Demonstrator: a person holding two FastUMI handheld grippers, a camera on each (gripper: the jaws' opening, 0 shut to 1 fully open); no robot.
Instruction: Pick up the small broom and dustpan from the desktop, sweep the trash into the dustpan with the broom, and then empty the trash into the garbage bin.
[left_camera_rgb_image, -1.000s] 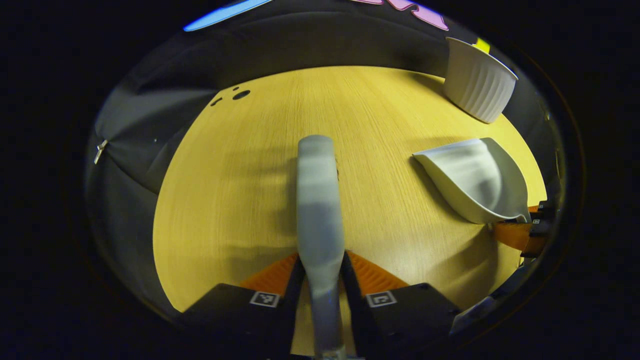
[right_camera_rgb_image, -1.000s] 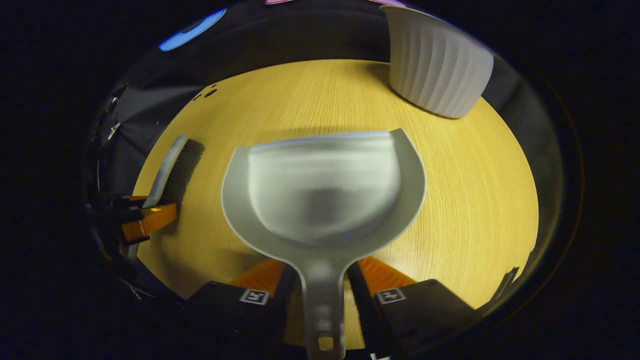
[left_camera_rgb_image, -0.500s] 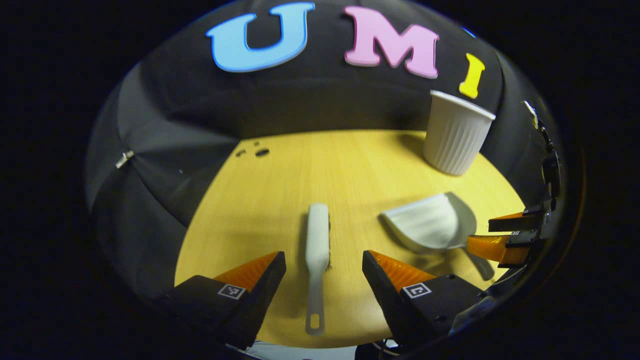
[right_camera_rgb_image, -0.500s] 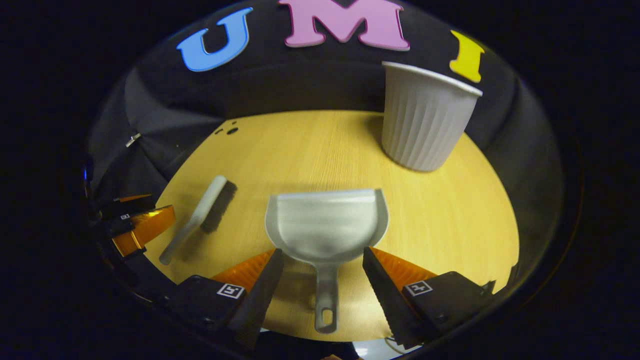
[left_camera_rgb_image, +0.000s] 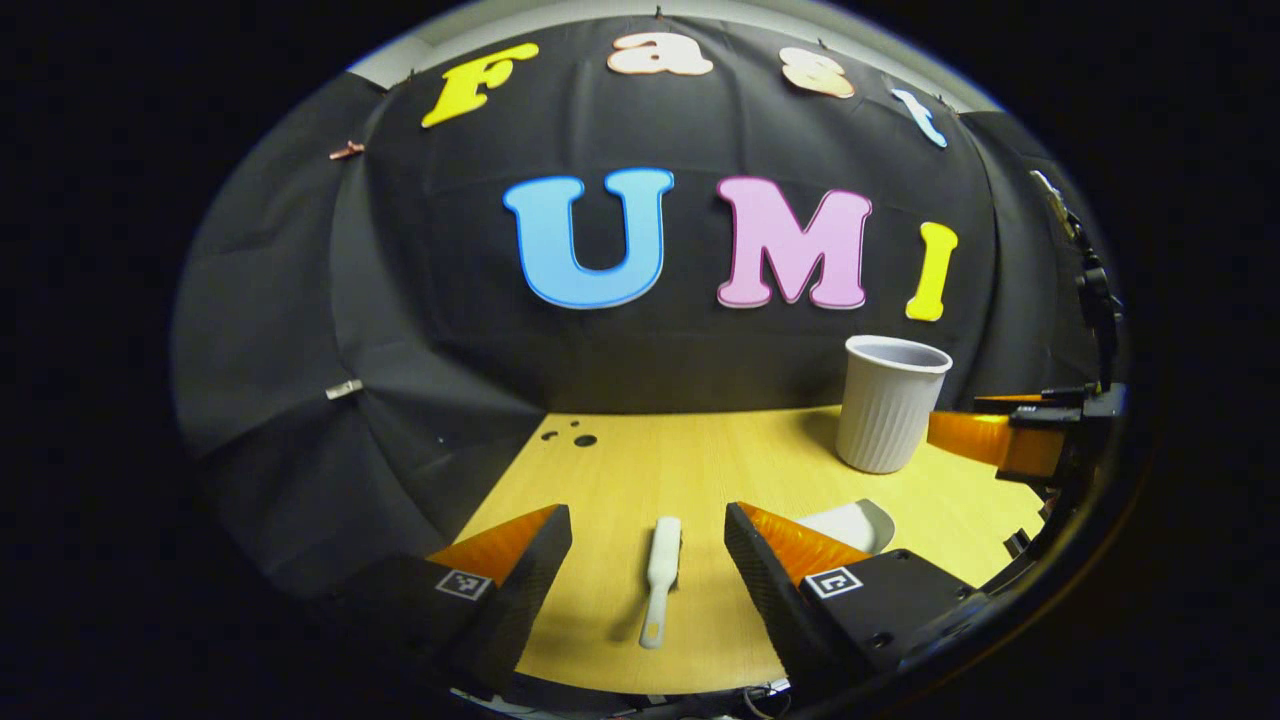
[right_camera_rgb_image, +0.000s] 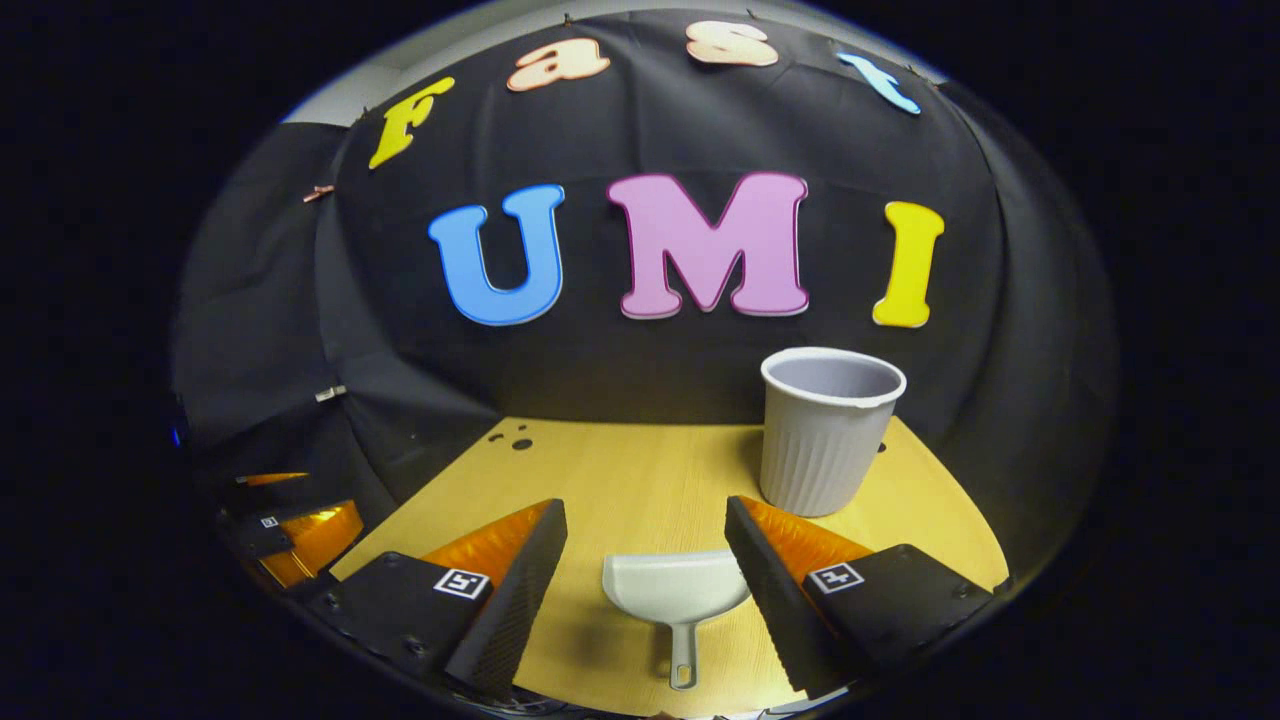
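Note:
The small white broom (left_camera_rgb_image: 660, 576) lies flat on the wooden desktop (left_camera_rgb_image: 700, 460), handle toward me. My left gripper (left_camera_rgb_image: 648, 535) hangs open above and behind it, holding nothing. The white dustpan (right_camera_rgb_image: 676, 592) rests on the desktop (right_camera_rgb_image: 620, 470) with its handle toward me, and its edge (left_camera_rgb_image: 850, 522) peeks out beside my left gripper. My right gripper (right_camera_rgb_image: 646, 530) is open above the dustpan, apart from it. The other gripper (left_camera_rgb_image: 1000, 440) shows at the right of the left gripper view, and at the far left (right_camera_rgb_image: 300, 525) of the right gripper view.
A white ribbed garbage bin (right_camera_rgb_image: 826, 430) stands upright at the back right of the desktop, also seen as the bin (left_camera_rgb_image: 888, 402) in the left gripper view. Small dark holes (left_camera_rgb_image: 575, 437) mark the desktop's back left. Black cloth walls the booth behind.
Both grippers let go, opening from shut on the broom and the dustpan. They then rose and pulled back. Broom and dustpan now lie on the desktop, smaller in view.

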